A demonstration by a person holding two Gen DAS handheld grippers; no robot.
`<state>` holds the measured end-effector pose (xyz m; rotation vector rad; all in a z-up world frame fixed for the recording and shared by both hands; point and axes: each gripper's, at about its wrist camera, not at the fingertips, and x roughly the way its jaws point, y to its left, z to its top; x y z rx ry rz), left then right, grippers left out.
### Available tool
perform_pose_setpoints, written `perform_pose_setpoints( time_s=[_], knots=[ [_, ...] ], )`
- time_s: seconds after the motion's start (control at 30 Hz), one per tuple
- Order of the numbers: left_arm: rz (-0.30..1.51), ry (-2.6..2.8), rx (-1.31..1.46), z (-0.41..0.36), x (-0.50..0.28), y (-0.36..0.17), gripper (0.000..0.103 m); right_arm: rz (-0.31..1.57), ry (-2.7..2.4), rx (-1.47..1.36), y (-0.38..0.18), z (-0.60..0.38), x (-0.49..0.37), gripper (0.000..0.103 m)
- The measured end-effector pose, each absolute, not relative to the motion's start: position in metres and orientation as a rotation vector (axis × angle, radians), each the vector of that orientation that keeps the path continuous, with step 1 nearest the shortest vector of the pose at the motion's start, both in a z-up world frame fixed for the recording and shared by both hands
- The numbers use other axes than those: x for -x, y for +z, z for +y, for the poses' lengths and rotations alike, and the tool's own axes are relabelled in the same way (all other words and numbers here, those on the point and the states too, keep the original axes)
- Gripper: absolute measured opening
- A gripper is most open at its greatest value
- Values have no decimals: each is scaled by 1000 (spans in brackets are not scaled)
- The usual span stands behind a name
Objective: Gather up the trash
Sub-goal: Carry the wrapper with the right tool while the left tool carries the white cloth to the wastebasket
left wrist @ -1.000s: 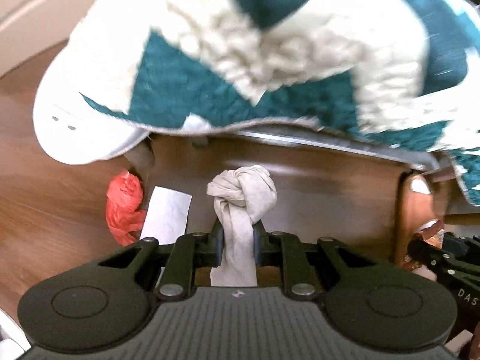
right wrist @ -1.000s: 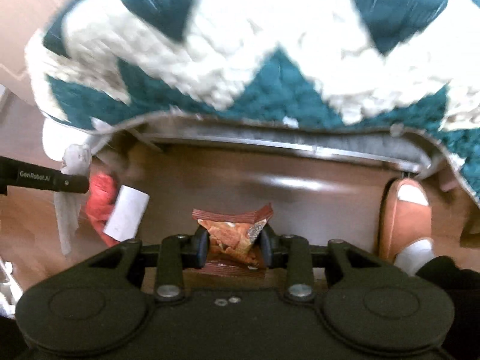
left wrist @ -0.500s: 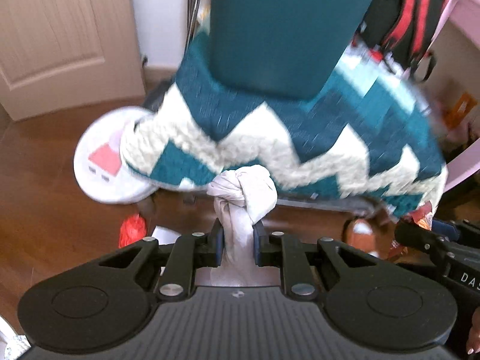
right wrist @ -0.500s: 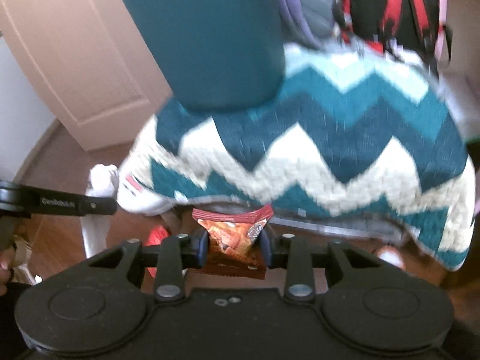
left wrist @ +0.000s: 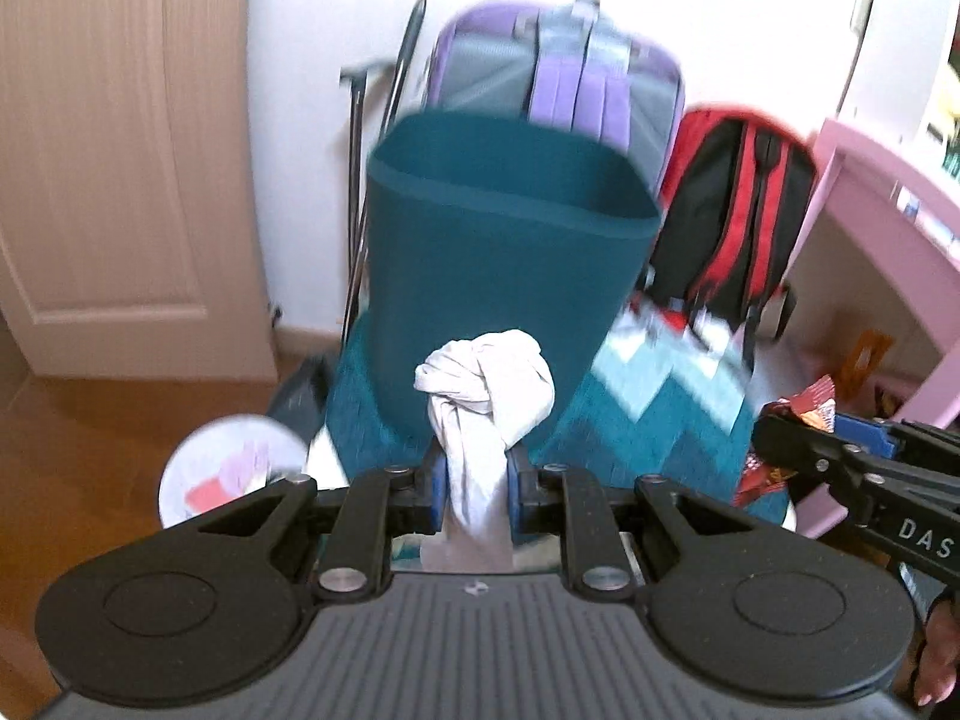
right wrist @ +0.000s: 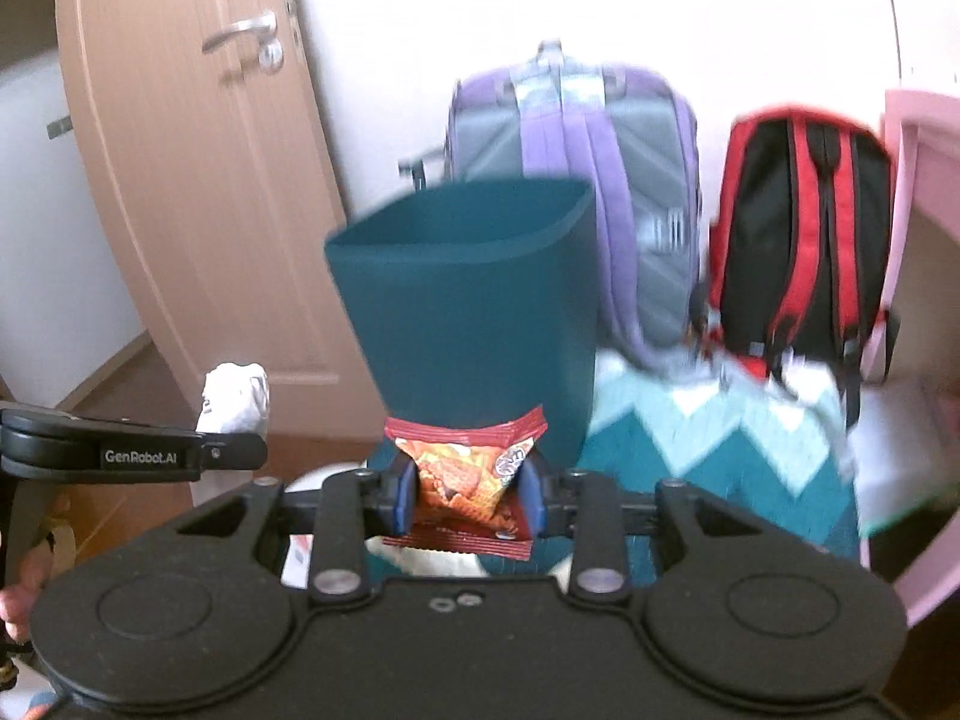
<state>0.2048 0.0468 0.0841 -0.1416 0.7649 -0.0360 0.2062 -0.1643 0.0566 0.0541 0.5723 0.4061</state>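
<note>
At far left stands a closed wooden door (right wrist: 198,192) with a metal lever handle (right wrist: 243,36). On the wood floor (left wrist: 78,432) below it lies a round white object (left wrist: 231,468), too blurred to identify. The left tongs (left wrist: 477,489) are narrowed onto a knotted grey-white rag (left wrist: 486,396), the knot standing above the pads and the tail hanging below them. Directly beyond is a dark teal bin (left wrist: 498,240), upright and open-topped, resting on a teal-and-white zigzag blanket (left wrist: 654,414); its contents cannot be seen. Behind the bin, a purple-and-grey backpack (left wrist: 558,78) leans against the white wall, with a red-and-black backpack (left wrist: 732,210) just beside it to the right. The right tongs (right wrist: 468,495) are clamped at medium width on a red snack packet (right wrist: 468,474), held in front of the bin's lower wall and not inside it. Pink furniture (left wrist: 882,240) occupies the far right edge. Both views are motion-blurred.
</note>
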Motion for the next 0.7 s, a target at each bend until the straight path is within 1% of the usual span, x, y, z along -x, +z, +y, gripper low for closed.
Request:
perform_pose_setpoints(
  time_s=[0.33,0.57,0.7],
  knots=[
    [620,-7,116,45,-258,148,18,456,395,-8,119,-155,-256,33],
    [548,16,116,52,-311,179,19,419,377,12,141,-141,-307,33],
    [538,13,127,55,-344,184,18,425,375,21,143,-132,-339,33]
  ],
)
